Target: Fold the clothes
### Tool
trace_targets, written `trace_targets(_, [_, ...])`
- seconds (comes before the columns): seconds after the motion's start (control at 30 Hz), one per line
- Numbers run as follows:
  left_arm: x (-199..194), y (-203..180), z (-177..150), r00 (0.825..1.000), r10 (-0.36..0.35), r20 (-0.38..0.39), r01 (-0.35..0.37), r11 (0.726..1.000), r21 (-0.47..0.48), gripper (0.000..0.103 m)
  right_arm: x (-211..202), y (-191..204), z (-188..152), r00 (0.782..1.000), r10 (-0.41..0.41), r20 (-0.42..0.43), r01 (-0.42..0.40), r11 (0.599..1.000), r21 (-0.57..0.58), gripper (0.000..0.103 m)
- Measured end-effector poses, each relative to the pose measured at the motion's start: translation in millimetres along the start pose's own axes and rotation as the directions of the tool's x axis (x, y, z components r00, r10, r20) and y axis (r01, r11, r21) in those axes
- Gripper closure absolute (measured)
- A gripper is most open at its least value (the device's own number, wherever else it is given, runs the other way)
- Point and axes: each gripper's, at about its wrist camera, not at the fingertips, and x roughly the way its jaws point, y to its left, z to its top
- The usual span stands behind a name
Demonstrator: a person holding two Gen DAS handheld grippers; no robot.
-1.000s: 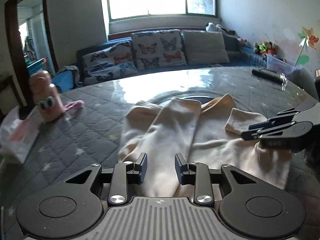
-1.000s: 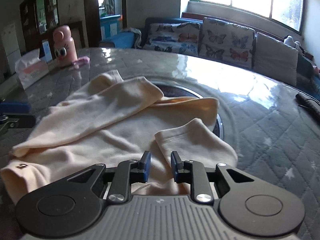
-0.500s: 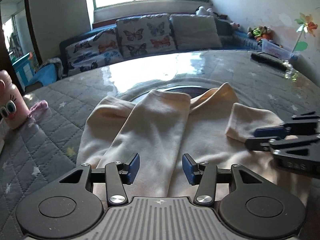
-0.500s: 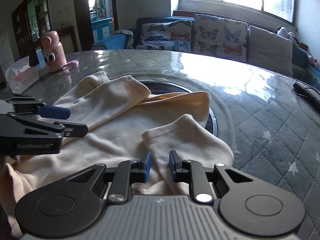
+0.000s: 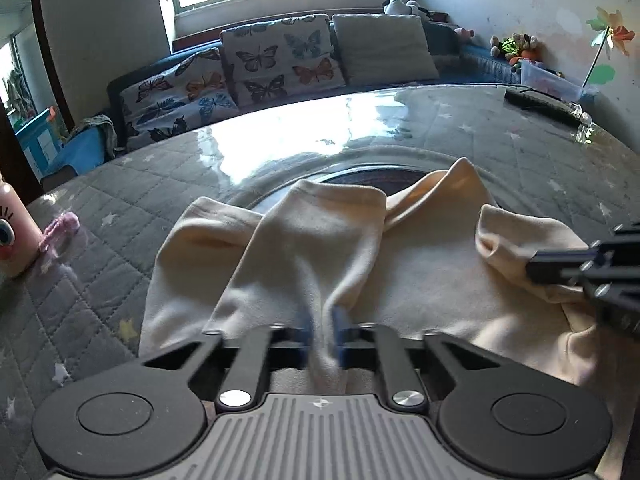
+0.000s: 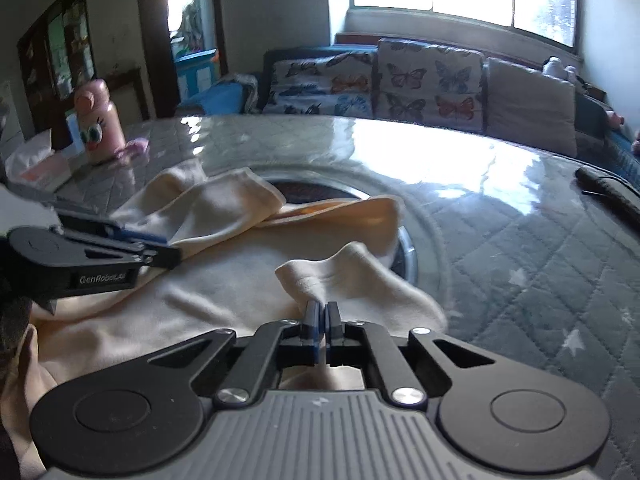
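At the near edge of the quilted table (image 5: 120,184), pinched by the left gripper (image 5: 322,332) through a ridge of the long folded sleeve (image 5: 320,248) of the cream garment (image 6: 224,292), blue pads pressed into cloth. Alongside, clenched by the right gripper (image 6: 321,322) on the short sleeve (image 6: 340,276), pads nearly touching with a fold drawn up between them. Held that way, by judgement, so both sleeves could be lifted and laid across the body together. Spread over the table's middle, the garment, its collar lying over the dark round inset (image 6: 304,190). Off to the left, a pink bottle (image 6: 98,122) beside a tissue pack (image 6: 36,160); farther back, butterfly cushions (image 5: 280,56) under the window. Half a second before, gaping wide above the cloth on the left, part-open on the right; since then, closed on fabric on both.
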Motion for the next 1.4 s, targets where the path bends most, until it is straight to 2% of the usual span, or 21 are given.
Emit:
trace_targets(0.1, [-11.7, 3.0, -1.6, 0.999, 0.021, 0.034, -0.02, 1.0, -0.006, 0.098, -17.3, -11.6, 1.3, 0.999, -0.026, 0.044, 0.024, 0.999, 0.029, 0.101])
trace_targets(0.23, [-43.4, 25.7, -6.3, 0.994, 0.056, 0.093, -0.048, 0.995, -0.089, 0.098, -45.0, -35.6, -0.5, 0.993, -0.083, 0.089, 0.074, 0.993, 0.097, 0.101])
trace_targets(0.47, [-108.8, 77.0, -35.6, 0.973, 0.171, 0.156, -0.131, 0.962, -0.24, 0.098, -84.4, -76.0, -16.4, 0.968, -0.22, 0.122, 0.193, 0.96, 0.202, 0.101])
trace_targets(0.67, [-140.6, 116.6, -82.2, 0.959, 0.26, 0.113, -0.207, 0.914, -0.348, 0.098, -96.5, -99.6, -40.2, 0.953, -0.289, 0.093, 0.256, 0.929, 0.266, 0.101])
trace_targets(0.87, [-148.0, 139.6, -128.2, 0.956, 0.289, 0.039, -0.249, 0.877, -0.41, 0.098, -95.8, -112.1, -68.5, 0.947, -0.319, 0.035, 0.293, 0.903, 0.313, 0.101])
trace_targets(1.03, [-145.5, 150.5, -146.9, 0.949, 0.316, 0.001, -0.284, 0.854, -0.436, 0.098, -93.6, -122.4, -80.8, 0.937, -0.348, 0.007, 0.326, 0.885, 0.332, 0.101])
trace_targets(1.2, [-162.8, 150.5, -155.9, 0.957, 0.289, 0.033, -0.241, 0.854, -0.462, 0.098, -98.6, -127.2, -77.3, 0.919, -0.395, 0.02, 0.367, 0.871, 0.326, 0.102])
trace_targets(1.37, [-163.4, 147.4, -170.8, 0.968, 0.249, -0.005, -0.226, 0.868, -0.443, 0.097, -97.8, -145.2, -81.3, 0.905, -0.425, -0.009, 0.401, 0.847, 0.348, 0.103])
trace_targets(1.4, [-162.2, 146.0, -172.0, 0.968, 0.251, -0.013, -0.231, 0.871, -0.433, 0.094, -97.4, -145.9, -81.9, 0.903, -0.429, -0.017, 0.408, 0.846, 0.344, 0.102])
